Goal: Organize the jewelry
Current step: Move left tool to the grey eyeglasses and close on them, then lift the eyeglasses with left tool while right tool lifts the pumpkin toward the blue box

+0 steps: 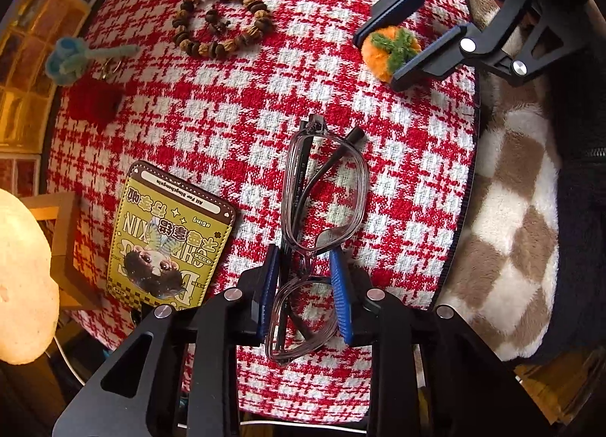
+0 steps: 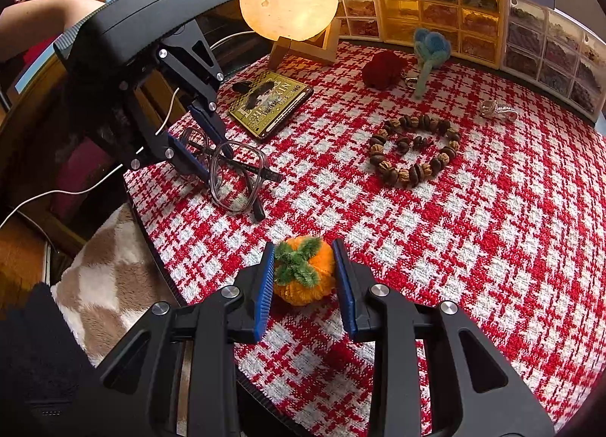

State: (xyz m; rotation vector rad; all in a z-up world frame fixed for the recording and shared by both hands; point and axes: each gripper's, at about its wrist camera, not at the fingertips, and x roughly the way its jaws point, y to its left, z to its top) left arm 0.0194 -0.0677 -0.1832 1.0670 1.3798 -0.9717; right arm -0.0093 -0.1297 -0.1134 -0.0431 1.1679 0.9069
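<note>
Presently, a folded pair of clear-framed glasses with dark temples [image 1: 322,202] is being straddled near its bridge by the left gripper [image 1: 305,295], which is pointed straight down onto the red-and-white houndstooth cloth [image 1: 397,172]. Its blue pads are being set against either side of the folded frame, so a pinch on the glasses is judged to be in hand, probably because the bridge is the narrowest place to hold. Well apart, near the cloth's edge, a fuzzy orange pumpkin charm with a green stem [image 2: 303,270] is being pinched between the blue pads of the right gripper [image 2: 305,281], while the charm is being kept resting on the cloth, seemingly in waiting. A brown beaded bracelet [image 2: 414,151], a silver ring [image 2: 498,109] and a yellow printed card holder [image 2: 270,103] are being left loose, with the compartmented storage boxes [image 2: 439,13] behind them presumably meant as the destination
</note>
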